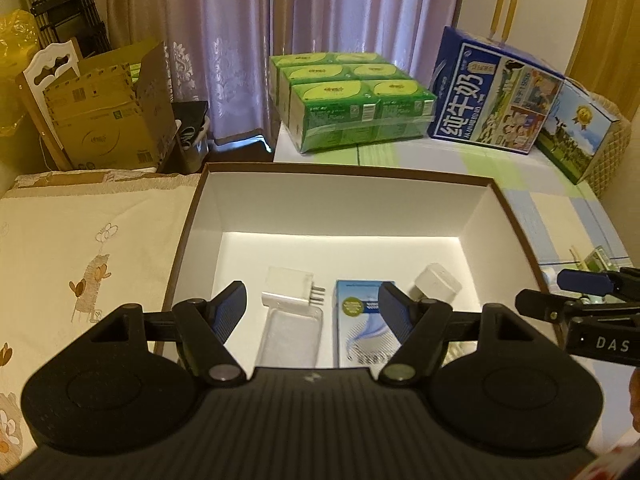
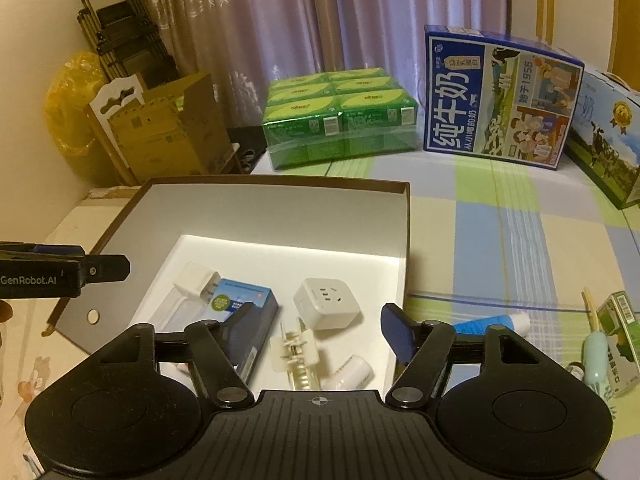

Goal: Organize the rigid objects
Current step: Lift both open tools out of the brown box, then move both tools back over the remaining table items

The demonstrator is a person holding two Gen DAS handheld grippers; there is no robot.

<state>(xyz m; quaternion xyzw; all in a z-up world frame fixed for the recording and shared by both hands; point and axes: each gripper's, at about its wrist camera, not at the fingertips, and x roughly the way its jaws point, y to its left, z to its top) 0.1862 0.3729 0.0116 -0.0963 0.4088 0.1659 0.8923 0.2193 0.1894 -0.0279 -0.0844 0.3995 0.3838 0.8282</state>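
The right gripper point(image 2: 318, 330) hangs with its jaws spread and nothing between them, tilted down over the near end of the open box point(image 2: 405, 216); the left gripper point(image 1: 312, 306) is spread and empty too, over the same box just to the left.

Ahead of and below the right gripper, inside the box, lie the blue carton point(image 2: 244, 320) by its left finger, the white socket cube point(image 2: 326, 302) straight ahead, the white plug adapter point(image 2: 198, 284) further left, a pale hair clip point(image 2: 298, 354) right under the jaws, and a small white cylinder point(image 2: 352, 374) beside it.

Still outside the box, on the checked surface point(image 2: 500, 248) to the gripper's right, are a blue-and-white tube point(image 2: 492, 325) just past the box wall, then a green carton point(image 2: 622, 344) and a pale oval item point(image 2: 594, 354).

The step in hand looks like fetching the next loose piece. The tube is nearest: swing right clear of the box wall, line the jaws across its narrow width, come down square and close mid-body so it cannot pivot.
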